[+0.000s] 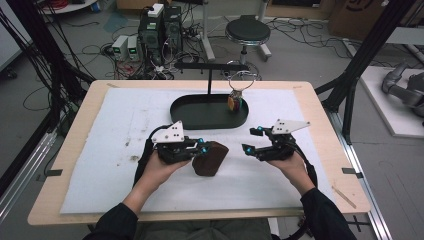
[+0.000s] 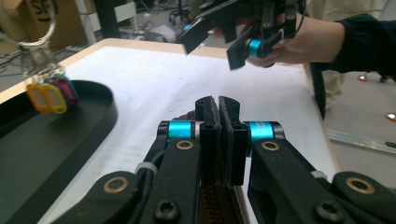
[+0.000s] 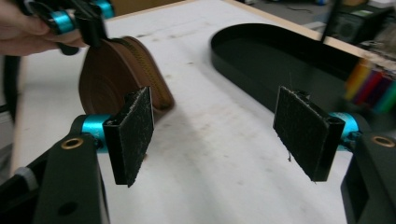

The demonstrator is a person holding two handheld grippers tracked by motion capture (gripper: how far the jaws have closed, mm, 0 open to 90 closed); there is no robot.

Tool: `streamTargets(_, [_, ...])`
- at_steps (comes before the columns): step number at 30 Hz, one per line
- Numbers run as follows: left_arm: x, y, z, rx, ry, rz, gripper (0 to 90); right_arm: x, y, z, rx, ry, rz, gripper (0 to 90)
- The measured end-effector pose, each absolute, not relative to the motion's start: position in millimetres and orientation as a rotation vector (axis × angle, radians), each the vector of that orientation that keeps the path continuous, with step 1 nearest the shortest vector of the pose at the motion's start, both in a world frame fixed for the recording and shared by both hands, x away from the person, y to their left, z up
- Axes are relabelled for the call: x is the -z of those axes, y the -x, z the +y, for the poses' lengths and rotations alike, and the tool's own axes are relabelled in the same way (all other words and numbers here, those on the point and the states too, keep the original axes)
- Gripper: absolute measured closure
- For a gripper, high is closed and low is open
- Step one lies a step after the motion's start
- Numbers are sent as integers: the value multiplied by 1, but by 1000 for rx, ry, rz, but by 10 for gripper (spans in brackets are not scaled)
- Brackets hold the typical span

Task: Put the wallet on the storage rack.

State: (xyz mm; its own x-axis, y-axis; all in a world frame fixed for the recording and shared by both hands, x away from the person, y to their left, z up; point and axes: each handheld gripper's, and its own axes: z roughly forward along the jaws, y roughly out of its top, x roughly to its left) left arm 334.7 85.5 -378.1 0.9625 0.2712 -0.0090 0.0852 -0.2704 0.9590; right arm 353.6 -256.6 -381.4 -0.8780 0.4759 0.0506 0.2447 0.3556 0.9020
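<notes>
**Caller:** Brown leather, that's what we're looking at — a round zipped pouch (image 1: 210, 158) is pinched by the left gripper (image 1: 202, 146), fingers pressed tight together on its edge!

**Partner:** Confirmed from the left gripper view: the two black fingers (image 2: 208, 140) sit flush against each other, and the zip teeth of the pouch show just beneath them, at the bottom of the picture.

**Caller:** And the right gripper (image 1: 253, 140)?

**Partner:** Spread wide. In the right gripper view its fingers (image 3: 130, 133) stand well apart with nothing between them but white mat (image 3: 219, 154). The pouch sits beyond its left finger, standing on edge, zip facing the camera.

**Caller:** So the right fingers are near the pouch, not touching it?

**Partner:** Apart, yes. From the high view there's a clear gap of mat between the right fingertips and the pouch.

**Caller:** What's beyond both sets of fingers?

**Partner:** A black oval tray (image 1: 190, 117) farther across the tabletop (image 1: 80, 150), with a thin black stand (image 1: 210, 75) rising from it. A ring with coloured key tags (image 1: 235, 102) hangs from the stand at the tray's right end, roughly level with the gap between the two grippers. The tags are reaching down to the tray.
</notes>
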Motion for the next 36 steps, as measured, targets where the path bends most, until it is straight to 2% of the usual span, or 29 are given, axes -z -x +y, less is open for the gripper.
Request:
streamTargets(9, [379, -328, 67, -122, -1858, 131, 870, 387, -349, -231, -1634, -499, 2549, 294])
streamTargets(19, [382, -323, 53, -101, -1868, 66, 870, 398, -347, -217, -1628, -387, 2749, 345])
streamTargets(20, [382, -323, 52, -99, -1868, 70, 870, 399, -346, -216, -1614, -389, 2774, 374])
streamTargets(22, [382, -323, 53, -102, -1871, 69, 869, 400, -346, -215, -1592, -336, 2808, 521])
streamTargets(26, [381, -325, 57, -95, -1844, 96, 855, 397, -345, -218, -1611, -304, 2784, 634])
streamTargets(27, [381, -325, 58, -96, -1834, 110, 836, 396, -345, -220, -1616, -304, 2780, 646])
streamTargets(34, [380, -330, 70, -101, -1811, 193, 539, 392, -345, -226, -1625, -289, 2728, 670])
streamTargets(36, [381, -332, 76, -104, -1799, 217, 483, 390, -345, -228, -1646, -290, 2705, 671])
